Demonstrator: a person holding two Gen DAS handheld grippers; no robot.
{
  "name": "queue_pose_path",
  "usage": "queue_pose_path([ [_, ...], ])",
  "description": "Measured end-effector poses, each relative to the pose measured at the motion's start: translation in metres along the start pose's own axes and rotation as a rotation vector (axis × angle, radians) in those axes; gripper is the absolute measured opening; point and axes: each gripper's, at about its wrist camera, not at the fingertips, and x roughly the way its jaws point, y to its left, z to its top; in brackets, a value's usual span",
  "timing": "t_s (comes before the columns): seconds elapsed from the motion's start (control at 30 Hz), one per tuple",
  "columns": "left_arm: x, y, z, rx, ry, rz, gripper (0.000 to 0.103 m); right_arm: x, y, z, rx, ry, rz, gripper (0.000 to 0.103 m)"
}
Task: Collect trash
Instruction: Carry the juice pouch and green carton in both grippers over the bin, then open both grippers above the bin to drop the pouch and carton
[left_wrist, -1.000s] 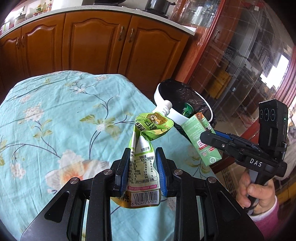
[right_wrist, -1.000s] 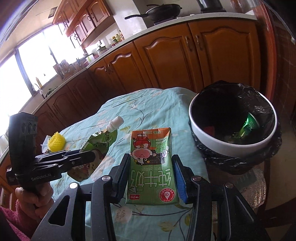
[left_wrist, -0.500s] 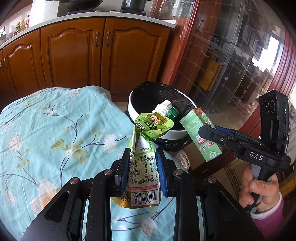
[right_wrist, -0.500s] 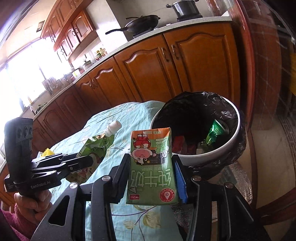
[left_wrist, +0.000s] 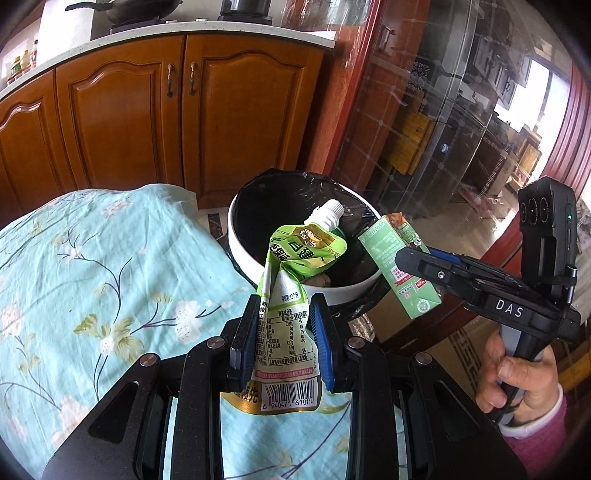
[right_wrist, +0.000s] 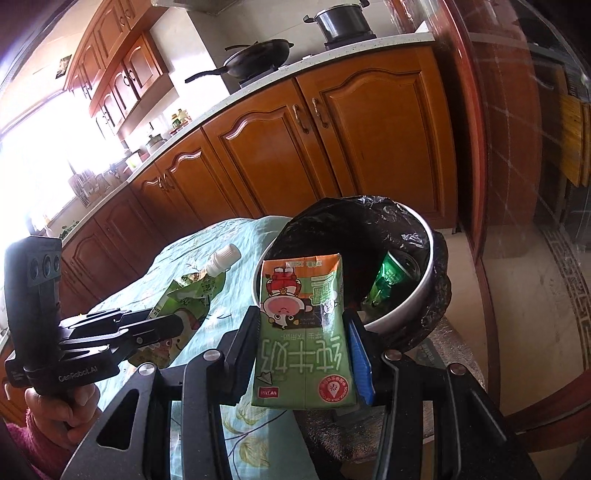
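Your left gripper is clamped on the lower body of a green drink pouch, with the blue pads pressing the film from both sides. Your right gripper is clamped on the flat side walls of a green milk carton, jaws set to the carton's width.

Both items hang in the air at the table's edge. The pouch's white cap and the carton's upper end overlap the mouth of the trash bin in each view.

**Handling: pouch.** Judge it light and nearly empty: the film is creased and collapsed, and the top half folds over above the pads. The film is glossy and probably slippery. The only stiff part is the cap and its neck. A hold low on the body leaves the top free to flop, so expect it to swing.

**Handling: carton.** Judge it light and stiff-walled, a rectangular paperboard box with sharp edges. It dents under excess squeeze. The flat faces give the pads a stable seat.

**Surroundings.** The bin is a round white tub lined with a crinkled black bag; a green can lies inside. The tablecloth is soft, pale blue floral fabric.
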Motion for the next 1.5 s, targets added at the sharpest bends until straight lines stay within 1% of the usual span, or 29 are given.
queue_pose_path([
  [0.33,0.018,-0.005,0.026,0.026,0.003,0.015,0.025,0.009,-0.016,0.023,0.012,-0.012,-0.019,0.046],
  [0.63,0.042,-0.017,0.053,0.078,0.012,0.036,0.026,0.023,-0.026,0.043,0.010,-0.006,-0.048,0.046],
  [0.87,0.060,-0.024,0.065,0.109,0.035,0.053,0.026,0.035,-0.034,0.053,0.000,0.018,-0.067,0.046],
  [1.1,0.078,-0.032,0.068,0.123,0.069,0.064,0.026,0.049,-0.042,0.055,0.010,0.054,-0.075,0.046],
  [1.27,0.085,-0.031,0.067,0.111,0.091,0.072,0.031,0.053,-0.048,0.055,0.023,0.064,-0.076,0.047],
  [1.3,0.086,-0.030,0.067,0.108,0.095,0.077,0.039,0.054,-0.049,0.055,0.027,0.066,-0.075,0.048],
  [1.33,0.086,-0.031,0.068,0.106,0.090,0.078,0.042,0.054,-0.050,0.055,0.032,0.065,-0.074,0.048],
  [1.5,0.082,-0.029,0.065,0.090,0.080,0.074,0.044,0.052,-0.055,0.053,0.057,0.062,-0.070,0.049],
])
